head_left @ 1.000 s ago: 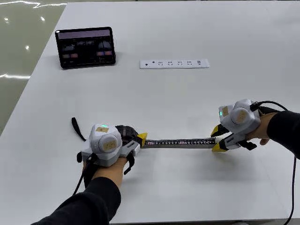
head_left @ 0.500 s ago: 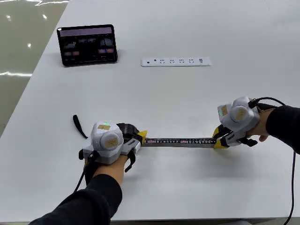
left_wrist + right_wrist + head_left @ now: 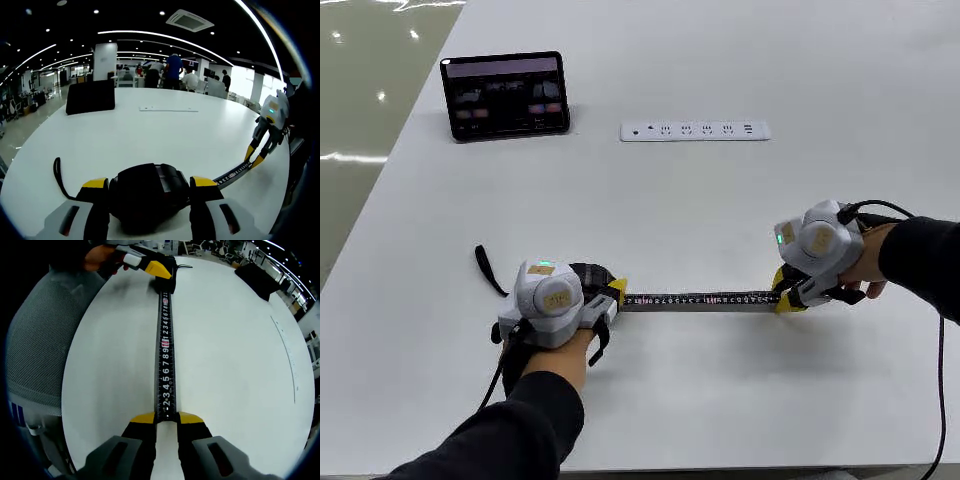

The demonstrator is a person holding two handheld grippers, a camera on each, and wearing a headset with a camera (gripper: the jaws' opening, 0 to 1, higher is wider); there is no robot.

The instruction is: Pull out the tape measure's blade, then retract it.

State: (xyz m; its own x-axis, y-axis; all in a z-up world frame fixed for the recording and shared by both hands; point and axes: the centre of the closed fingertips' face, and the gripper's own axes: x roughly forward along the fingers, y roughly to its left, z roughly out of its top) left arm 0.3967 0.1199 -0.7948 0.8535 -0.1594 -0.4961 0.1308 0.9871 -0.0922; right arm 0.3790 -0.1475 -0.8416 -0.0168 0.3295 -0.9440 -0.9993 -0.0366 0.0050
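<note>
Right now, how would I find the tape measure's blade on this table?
Look along the front of the big white table. The blade is the thin dark strip stretched from the black case in the left gripper to the right gripper. Its row of printed numbers sets it apart.

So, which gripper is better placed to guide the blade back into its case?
Right: the right gripper is shut on the free end of the black numbered blade, while the left gripper clamps the black tape measure case.
</note>
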